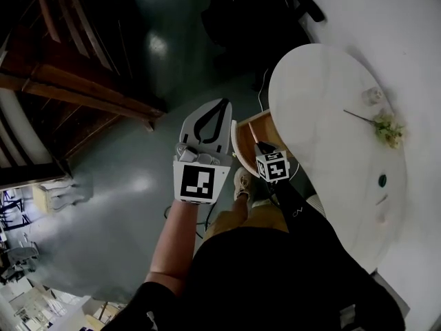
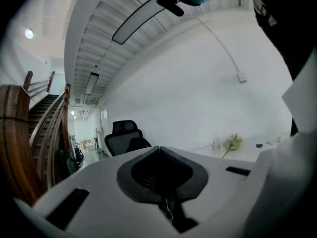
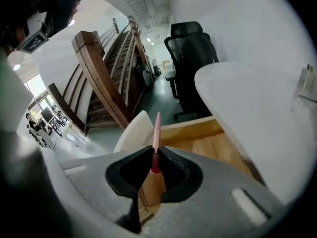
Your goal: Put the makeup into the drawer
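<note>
My right gripper (image 3: 154, 150) is shut on a slim pink makeup stick (image 3: 157, 128) with a red band, which points forward past the jaw tips. Below and ahead of it is an open wooden drawer (image 3: 208, 143) with a white front panel (image 3: 132, 133), under the white tabletop (image 3: 247, 98). In the head view the right gripper's marker cube (image 1: 272, 165) hangs just over the open drawer (image 1: 249, 131), and the gripper tilts down towards it. My left gripper (image 1: 222, 103) is held level to the left of the drawer. Its jaws (image 2: 159, 148) meet at the tips with nothing between them.
The rounded white table (image 1: 331, 150) carries a small glass bottle (image 1: 373, 95), a cut flower (image 1: 386, 126) and a small dark item (image 1: 382, 181). A black office chair (image 2: 125, 135) stands by the wall. Wooden stairs (image 1: 62, 81) rise at the left over a grey floor.
</note>
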`<action>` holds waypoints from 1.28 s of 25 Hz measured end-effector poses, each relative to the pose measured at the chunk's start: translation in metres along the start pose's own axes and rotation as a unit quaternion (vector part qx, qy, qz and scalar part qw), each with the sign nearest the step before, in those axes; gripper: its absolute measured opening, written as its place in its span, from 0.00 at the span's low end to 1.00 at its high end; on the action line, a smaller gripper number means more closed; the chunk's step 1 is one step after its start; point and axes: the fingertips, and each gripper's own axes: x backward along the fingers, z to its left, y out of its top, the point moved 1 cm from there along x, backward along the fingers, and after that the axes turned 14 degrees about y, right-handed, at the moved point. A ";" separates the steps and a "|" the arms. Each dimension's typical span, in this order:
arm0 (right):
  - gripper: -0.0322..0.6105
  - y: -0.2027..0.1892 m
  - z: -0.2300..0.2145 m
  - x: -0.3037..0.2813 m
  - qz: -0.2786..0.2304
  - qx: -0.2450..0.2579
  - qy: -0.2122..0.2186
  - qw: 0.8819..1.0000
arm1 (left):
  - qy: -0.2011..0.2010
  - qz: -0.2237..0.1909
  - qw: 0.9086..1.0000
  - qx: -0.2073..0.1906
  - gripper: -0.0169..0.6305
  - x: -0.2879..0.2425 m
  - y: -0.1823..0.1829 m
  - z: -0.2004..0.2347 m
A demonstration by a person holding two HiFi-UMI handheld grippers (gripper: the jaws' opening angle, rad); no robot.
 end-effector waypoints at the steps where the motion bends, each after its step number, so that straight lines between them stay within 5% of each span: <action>1: 0.13 -0.008 -0.002 -0.004 0.016 -0.004 -0.001 1.000 | 0.002 0.001 1.000 -0.001 0.04 0.001 -0.001 0.002; 8: 0.13 -0.017 -0.003 -0.012 0.035 -0.009 0.001 0.999 | 0.006 0.013 1.000 0.004 0.04 0.004 -0.014 0.007; 12: 0.35 -0.024 0.000 -0.015 0.045 -0.008 0.014 0.999 | 0.010 0.015 1.000 0.021 0.04 0.005 -0.018 0.010; 21: 0.35 -0.024 0.001 0.001 0.027 0.004 -0.002 1.000 | -0.007 0.001 0.999 0.036 0.04 -0.004 -0.012 0.000; 25: 0.35 0.023 0.028 0.022 -0.029 0.075 -0.005 0.997 | -0.006 -0.007 0.997 0.078 0.04 -0.006 -0.003 0.002; 27: 0.35 0.054 0.035 0.042 -0.072 0.102 -0.017 0.992 | -0.012 -0.011 0.997 0.069 0.04 -0.007 0.001 0.000; 32: 0.35 0.142 0.040 0.120 -0.192 0.152 -0.064 0.967 | -0.023 -0.025 0.997 0.063 0.04 -0.013 0.014 -0.006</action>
